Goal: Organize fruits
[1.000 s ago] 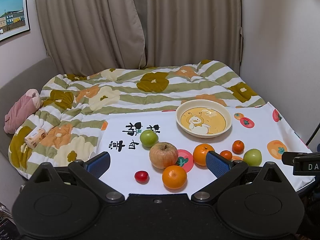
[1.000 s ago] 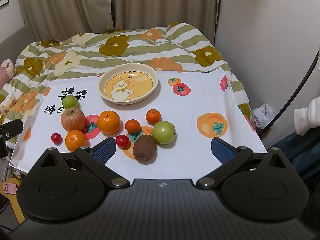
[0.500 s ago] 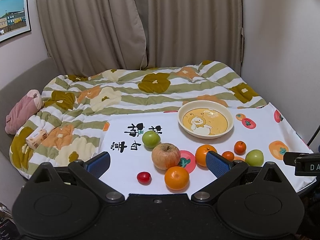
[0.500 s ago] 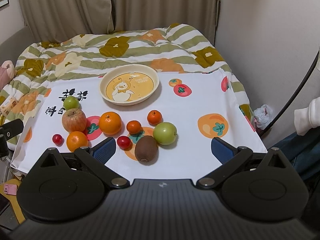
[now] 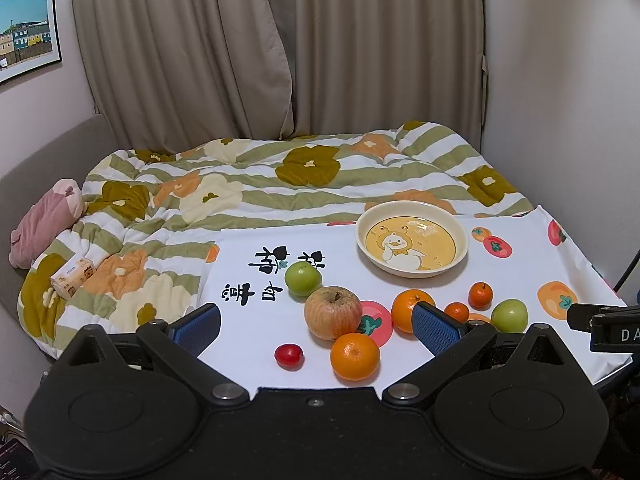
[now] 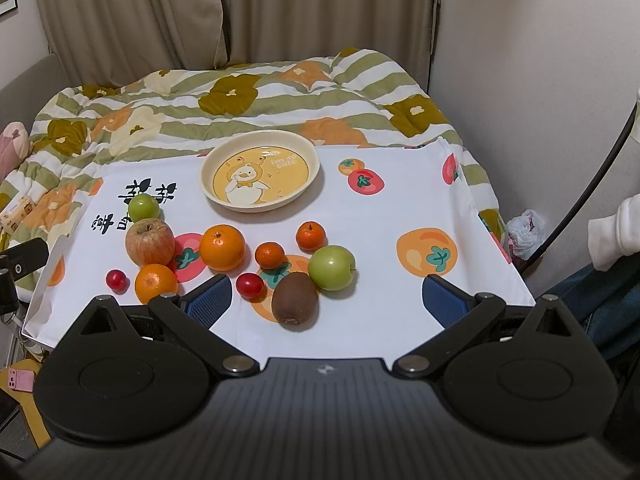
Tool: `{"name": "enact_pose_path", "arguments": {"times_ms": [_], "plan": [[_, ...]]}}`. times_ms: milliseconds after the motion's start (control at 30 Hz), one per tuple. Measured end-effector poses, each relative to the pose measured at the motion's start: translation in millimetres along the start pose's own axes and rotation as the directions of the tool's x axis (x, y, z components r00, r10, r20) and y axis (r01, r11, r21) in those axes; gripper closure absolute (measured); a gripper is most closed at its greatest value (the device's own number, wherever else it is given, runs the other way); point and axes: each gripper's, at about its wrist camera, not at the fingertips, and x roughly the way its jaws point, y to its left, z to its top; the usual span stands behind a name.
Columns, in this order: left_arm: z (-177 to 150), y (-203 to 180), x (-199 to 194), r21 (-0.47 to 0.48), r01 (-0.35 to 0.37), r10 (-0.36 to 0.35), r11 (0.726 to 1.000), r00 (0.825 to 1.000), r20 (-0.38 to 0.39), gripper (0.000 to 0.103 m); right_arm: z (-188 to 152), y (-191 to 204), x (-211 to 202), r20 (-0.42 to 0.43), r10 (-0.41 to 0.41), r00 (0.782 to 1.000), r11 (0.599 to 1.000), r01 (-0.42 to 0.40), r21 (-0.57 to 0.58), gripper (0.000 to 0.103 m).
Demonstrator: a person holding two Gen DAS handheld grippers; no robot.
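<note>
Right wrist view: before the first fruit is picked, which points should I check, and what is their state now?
1. Right gripper jaws open, holding nothing: ok.
2. Left gripper jaws open, holding nothing: ok.
3. Plate free of fruit: ok.
4. Kiwi between the right jaws' line, nearest: ok.
5. Kiwi apart from the green apple: cannot tell, they look very close.
6. Cloth lying flat under the fruit: ok.

A flowered striped quilt [image 5: 280,184] covers the bed. A pink plush toy [image 5: 44,220] and a tissue pack [image 5: 72,278] lie on its left side. Beige curtains [image 5: 280,48] hang behind, and a framed picture [image 5: 24,30] hangs on the left wall.
</note>
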Motion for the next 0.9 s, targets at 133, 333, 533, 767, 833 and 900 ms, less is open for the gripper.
{"name": "enact_pose_path", "arguments": {"times_ms": [133, 333, 533, 767, 833, 900], "plan": [[0, 0, 0, -0.002, 0.002, -0.002, 1.000, 1.000, 0.000, 0.000, 0, 1, 0, 0.001, 0.000, 1.000, 1.000, 0.000, 0.000, 0.000], [2, 1, 0, 0.004, 0.016, -0.016, 1.000, 1.000, 0.003, 0.000, 0, 2, 0, -0.001, -0.004, 1.000, 1.000, 0.004, 0.004, 0.000], [7, 7, 4, 0.009, 0.033, -0.033, 0.999, 0.999, -0.001, 0.000, 6, 10, -3, 0.002, -0.021, 1.000, 1.000, 0.021, 0.013, 0.000], [0, 18, 24, 0.020, 0.076, -0.076, 0.997, 0.997, -0.012, 0.000, 4, 13, 11, 0.007, -0.060, 0.998, 0.998, 0.060, 0.024, 0.000], [-3, 21, 31, 0.024, 0.089, -0.089, 0.996, 0.996, -0.022, 0.000, 1, 12, 17, 0.011, -0.063, 0.998, 0.998, 0.063, 0.031, 0.000], [-7, 20, 39, 0.035, 0.092, -0.091, 0.995, 0.995, -0.027, 0.000, -1, 13, 24, 0.010, -0.065, 0.998, 0.997, 0.064, 0.035, 0.000]]}}
